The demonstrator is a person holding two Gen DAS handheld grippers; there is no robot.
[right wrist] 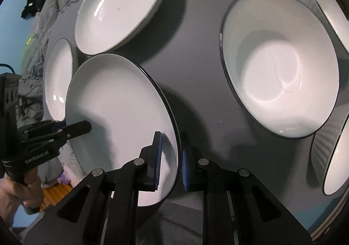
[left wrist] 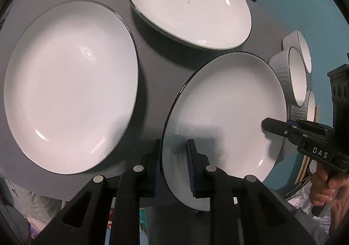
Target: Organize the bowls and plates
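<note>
Left wrist view has the left gripper [left wrist: 173, 168] nearest, its blue-padded fingers clamped on the near rim of a white plate [left wrist: 226, 114] with a thin dark edge. That plate is tilted up off the dark grey surface [left wrist: 152, 83], and nothing lies in it. At its opposite rim the right gripper [left wrist: 267, 127] reaches in from the right, one finger lying on the plate's upper face; a hand [left wrist: 325, 186] holds its handle.

Right wrist view shows the same plate [right wrist: 117, 109] pinched at its rim by the right gripper [right wrist: 172, 157], one pad above and one below.

Beyond the held plate, a second plate [left wrist: 72, 85] lies flat toward the surface's left edge, empty. Farther back a third plate [left wrist: 187, 3], deeper and dark on the outside, sits near the far edge, also empty.

Along the surface's right edge stand ribbed white bowls. The nearest bowl [right wrist: 281, 66] in the right wrist view is wide and empty, and well apart from the held plate. A second bowl [right wrist: 327, 5] sits behind it at the far right corner, only partly seen.
</note>
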